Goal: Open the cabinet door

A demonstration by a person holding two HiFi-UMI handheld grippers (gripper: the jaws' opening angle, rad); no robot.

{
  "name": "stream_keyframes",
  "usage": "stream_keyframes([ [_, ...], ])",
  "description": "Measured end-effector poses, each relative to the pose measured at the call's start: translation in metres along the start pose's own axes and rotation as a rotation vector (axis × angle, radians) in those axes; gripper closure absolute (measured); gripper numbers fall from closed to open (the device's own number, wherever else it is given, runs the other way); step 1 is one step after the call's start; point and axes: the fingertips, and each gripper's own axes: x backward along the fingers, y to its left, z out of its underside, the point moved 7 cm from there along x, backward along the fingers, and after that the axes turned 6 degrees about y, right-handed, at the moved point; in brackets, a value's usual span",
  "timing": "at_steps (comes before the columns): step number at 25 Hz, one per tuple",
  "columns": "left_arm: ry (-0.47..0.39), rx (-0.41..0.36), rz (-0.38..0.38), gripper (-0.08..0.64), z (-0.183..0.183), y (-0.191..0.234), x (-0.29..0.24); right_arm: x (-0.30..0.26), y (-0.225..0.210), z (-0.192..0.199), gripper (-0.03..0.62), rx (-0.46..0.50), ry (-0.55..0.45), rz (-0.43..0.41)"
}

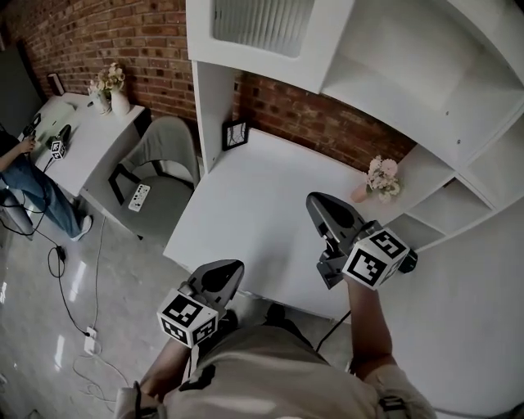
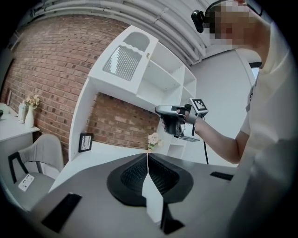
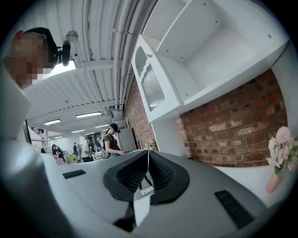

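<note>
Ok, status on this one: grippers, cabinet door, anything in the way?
Left hand-held gripper shut, empty; right hand-held gripper same, both over desk. Cabinet door shut, untouched. Flower vase on desk, off to the right.
</note>
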Motion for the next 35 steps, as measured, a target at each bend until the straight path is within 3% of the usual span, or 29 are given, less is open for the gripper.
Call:
stream_keyframes([
  [8, -0.002, 0.020, -0.067, 0.540, -0.012, -0.001, -0.015, -0.047, -0.039, -0.084, 0.557, 0.238, -0.089, 0.118],
  [11, -0.006, 0.022, -0.080, 0.540, -0.017, -0.002, -0.021, -0.068, -0.050, -0.108, 0.440, 0.319, -0.085, 0.146],
  [14, -0.005, 0.030, -0.099, 0.539, -0.017, 0.001, -0.022, -0.087, -0.057, -0.124, 0.407, 0.381, -0.090, 0.183],
  [26, -0.005, 0.039, -0.138, 0.540, -0.015, 0.015, -0.017, -0.107, -0.066, -0.151, 0.385, 0.390, -0.155, 0.267],
  [35, -0.012, 0.053, -0.139, 0.540, -0.013, 0.019, -0.010, -0.112, -0.059, -0.151, 0.353, 0.420, -0.146, 0.303],
])
